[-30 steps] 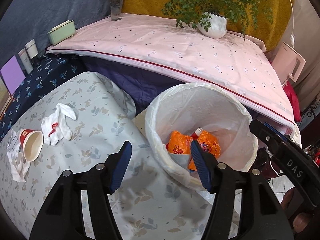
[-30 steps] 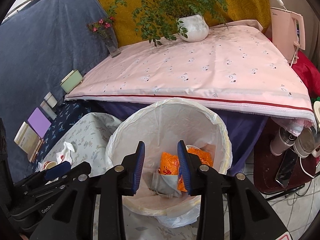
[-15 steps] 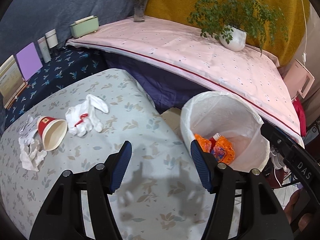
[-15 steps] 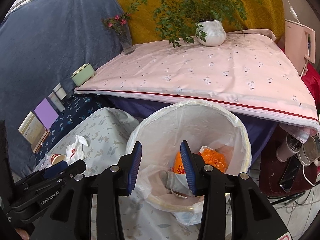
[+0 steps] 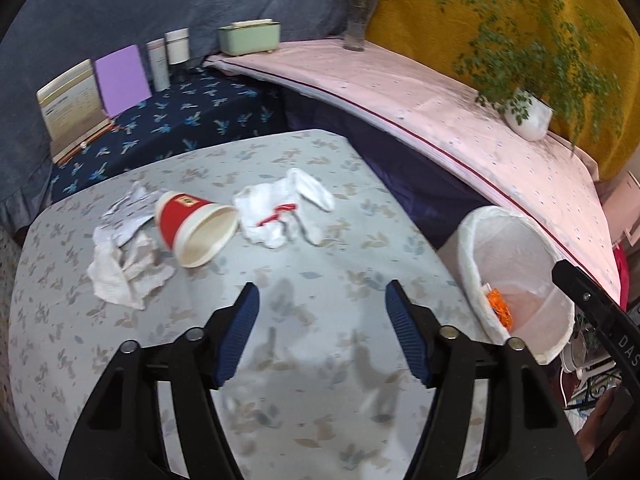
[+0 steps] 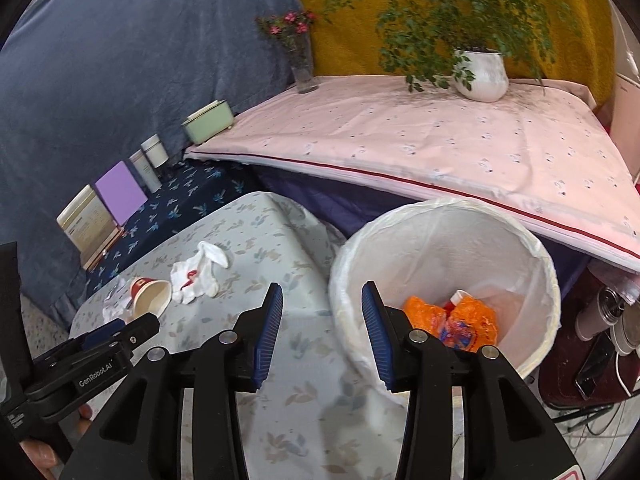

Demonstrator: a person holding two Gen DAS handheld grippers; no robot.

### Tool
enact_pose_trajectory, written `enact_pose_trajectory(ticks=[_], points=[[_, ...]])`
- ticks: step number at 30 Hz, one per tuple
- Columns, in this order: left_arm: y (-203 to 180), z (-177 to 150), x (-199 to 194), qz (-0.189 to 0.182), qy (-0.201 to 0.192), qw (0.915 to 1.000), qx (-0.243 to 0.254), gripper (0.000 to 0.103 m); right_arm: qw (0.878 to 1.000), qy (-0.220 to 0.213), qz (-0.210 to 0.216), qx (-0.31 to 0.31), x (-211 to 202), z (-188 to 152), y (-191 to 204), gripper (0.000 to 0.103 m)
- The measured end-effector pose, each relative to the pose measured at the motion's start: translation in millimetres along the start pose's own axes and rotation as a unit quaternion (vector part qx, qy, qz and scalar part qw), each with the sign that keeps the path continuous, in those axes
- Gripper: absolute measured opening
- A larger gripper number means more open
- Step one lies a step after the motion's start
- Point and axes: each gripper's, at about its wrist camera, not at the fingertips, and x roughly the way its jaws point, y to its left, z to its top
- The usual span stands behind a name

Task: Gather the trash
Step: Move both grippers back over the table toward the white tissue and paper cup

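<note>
A red paper cup [image 5: 196, 228] lies on its side on the floral table cover, mouth toward me. Crumpled white tissue [image 5: 124, 264] lies at its left and a white glove with red thread [image 5: 280, 212] at its right. My left gripper [image 5: 320, 340] hovers over the table nearer than these, its jaws opening with nothing between them. A white-lined bin [image 6: 444, 276] stands off the table's right edge and holds orange wrappers [image 6: 452, 320]. My right gripper [image 6: 320, 336] is open and empty above the table edge beside the bin's rim. The cup [image 6: 150, 296] and glove [image 6: 196, 272] show far left there.
A pink-covered bed [image 5: 460, 128] runs behind, with a potted plant [image 5: 524, 112], a flower vase [image 5: 356, 28] and a green box [image 5: 250, 36]. Books [image 5: 72, 104] and jars [image 5: 168, 56] stand on a dark blue cloth at left. Bottles and cables [image 6: 608, 336] crowd the floor right of the bin.
Both grippers swung left, away from over the bin toward the table. The cup, tissue and glove now sit ahead of the left gripper, whose jaws stand wider. The right jaws widened slightly.
</note>
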Motion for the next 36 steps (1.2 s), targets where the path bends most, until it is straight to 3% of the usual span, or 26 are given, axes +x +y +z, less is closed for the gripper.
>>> enact_pose_trajectory(ticks=[9,13,22,25,36], points=[[62,-8,-10,0.041,-0.008,0.9982,-0.043,0.071,0.999,0.011,0.028,-0.038,4,-10,50,0.045],[88,-14,-11,0.058,-0.006,0.9962,-0.065,0.082,0.997,0.023,0.041,-0.055,9,-20,75,0.045],[147,-26,-9,0.091,0.002,0.9894,-0.113,0.084,0.991,0.055,0.076,-0.097,27,-40,130,0.046],[165,-28,-7,0.099,0.004,0.9871,-0.126,0.089,0.988,0.069,0.090,-0.103,36,-46,147,0.046],[209,-22,15,0.103,0.020,0.9793,-0.173,0.089,0.981,0.101,0.114,-0.124,75,-58,197,0.046]])
